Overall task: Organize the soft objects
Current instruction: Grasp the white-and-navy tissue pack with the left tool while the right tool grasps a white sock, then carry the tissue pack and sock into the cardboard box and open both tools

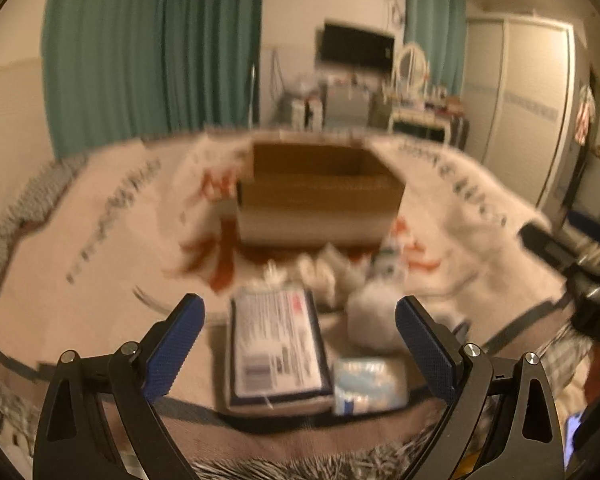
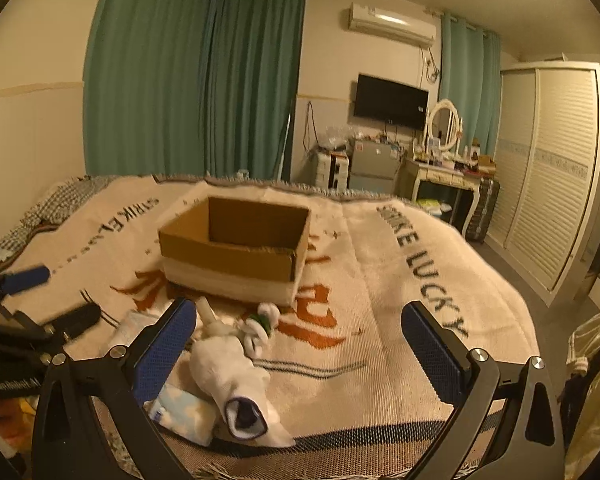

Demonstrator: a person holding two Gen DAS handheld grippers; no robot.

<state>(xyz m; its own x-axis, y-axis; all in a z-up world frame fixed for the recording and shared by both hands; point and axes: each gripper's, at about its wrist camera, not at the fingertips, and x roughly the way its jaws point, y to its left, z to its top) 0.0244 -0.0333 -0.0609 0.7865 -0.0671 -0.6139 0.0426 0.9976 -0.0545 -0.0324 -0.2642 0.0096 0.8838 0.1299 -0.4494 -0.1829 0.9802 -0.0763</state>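
An open cardboard box (image 1: 320,196) (image 2: 236,246) stands on the bed blanket (image 2: 380,280). In front of it lie soft items: a flat plastic-wrapped packet with a printed label (image 1: 278,348), a small blue-white tissue pack (image 1: 370,386) (image 2: 182,410), a white rolled sock or cloth (image 1: 370,320) (image 2: 236,376), and small white-and-green socks (image 2: 260,322). My left gripper (image 1: 300,344) is open and empty, just above the packet. My right gripper (image 2: 300,356) is open and empty, to the right of the white roll. The view from the left wrist is blurred.
The blanket has orange characters and the dark words "STRIKE LUCKY". Green curtains (image 2: 196,80), a TV (image 2: 390,96), a dressing table (image 2: 444,168) and a wardrobe (image 2: 548,168) stand beyond the bed. The other gripper shows at each view's edge (image 1: 572,248) (image 2: 28,300).
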